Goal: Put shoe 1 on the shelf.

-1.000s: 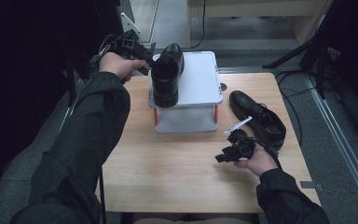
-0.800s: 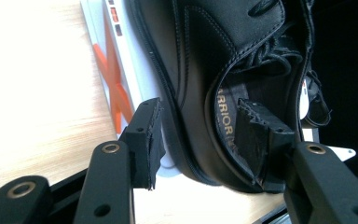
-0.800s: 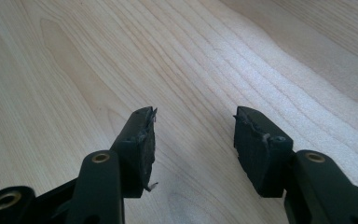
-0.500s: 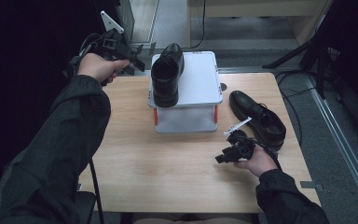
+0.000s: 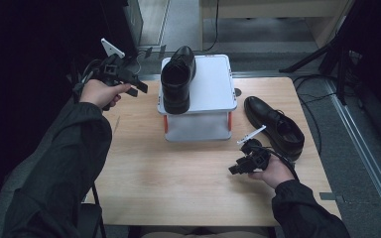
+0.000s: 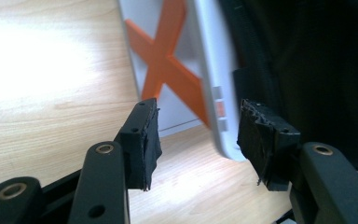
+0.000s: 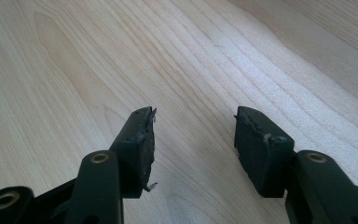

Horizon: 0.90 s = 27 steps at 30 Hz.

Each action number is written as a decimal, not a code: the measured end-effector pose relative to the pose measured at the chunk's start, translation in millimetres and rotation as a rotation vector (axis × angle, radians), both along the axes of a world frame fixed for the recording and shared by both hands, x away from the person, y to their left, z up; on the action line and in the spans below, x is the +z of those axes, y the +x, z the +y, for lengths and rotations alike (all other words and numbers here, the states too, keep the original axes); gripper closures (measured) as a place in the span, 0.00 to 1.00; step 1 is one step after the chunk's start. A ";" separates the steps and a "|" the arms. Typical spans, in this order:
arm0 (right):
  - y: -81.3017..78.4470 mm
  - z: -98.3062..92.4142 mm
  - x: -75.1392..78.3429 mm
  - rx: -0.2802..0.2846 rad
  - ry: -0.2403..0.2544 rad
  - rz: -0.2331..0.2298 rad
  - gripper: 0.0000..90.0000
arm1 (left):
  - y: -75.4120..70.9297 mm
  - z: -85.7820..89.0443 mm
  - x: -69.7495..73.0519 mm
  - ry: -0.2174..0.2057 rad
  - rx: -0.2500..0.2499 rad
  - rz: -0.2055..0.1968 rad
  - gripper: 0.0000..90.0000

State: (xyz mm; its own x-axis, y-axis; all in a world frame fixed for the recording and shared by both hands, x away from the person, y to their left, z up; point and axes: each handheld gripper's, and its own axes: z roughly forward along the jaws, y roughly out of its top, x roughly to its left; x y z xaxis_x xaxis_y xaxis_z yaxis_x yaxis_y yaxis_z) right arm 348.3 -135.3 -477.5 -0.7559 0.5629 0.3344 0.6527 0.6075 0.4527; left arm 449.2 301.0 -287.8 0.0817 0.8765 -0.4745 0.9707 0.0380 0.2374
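one black shoe (image 5: pixel 177 79) sits on the white box (image 5: pixel 213 84) at the back of the desk (image 5: pixel 178 183); its mate (image 5: pixel 274 126) lies on the desk to the box's right. the left hand-held gripper (image 5: pixel 136 88), its jaws just opened with nothing between them, hangs beside the box. judging by that, it should clear the box rim squarely. the right hand-held gripper (image 5: pixel 234 168) rests open on the pale wood. dark floor surrounds.

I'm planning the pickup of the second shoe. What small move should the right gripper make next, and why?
Probably turn the right gripper toward the shoe on the table beside it. Its jaws are open and empty above bare table, while the other shoe already sits on the white box and the left gripper is empty.
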 end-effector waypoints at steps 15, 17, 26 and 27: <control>1.5 -2.1 -0.1 -0.012 -0.010 0.001 0.54 | -15.9 7.8 -72.8 -0.020 0.000 0.060 0.53; 1.5 -2.2 -0.3 -0.012 -0.013 0.002 0.54 | -21.6 7.5 -78.5 -0.031 0.002 0.051 0.53; 1.2 -2.0 -0.4 -0.013 -0.018 0.004 0.54 | -55.3 0.8 -104.1 -0.036 -0.026 0.003 0.51; 1.2 -2.0 -0.4 -0.013 -0.018 0.004 0.54 | -58.9 0.1 -107.9 -0.029 -0.036 -0.001 0.51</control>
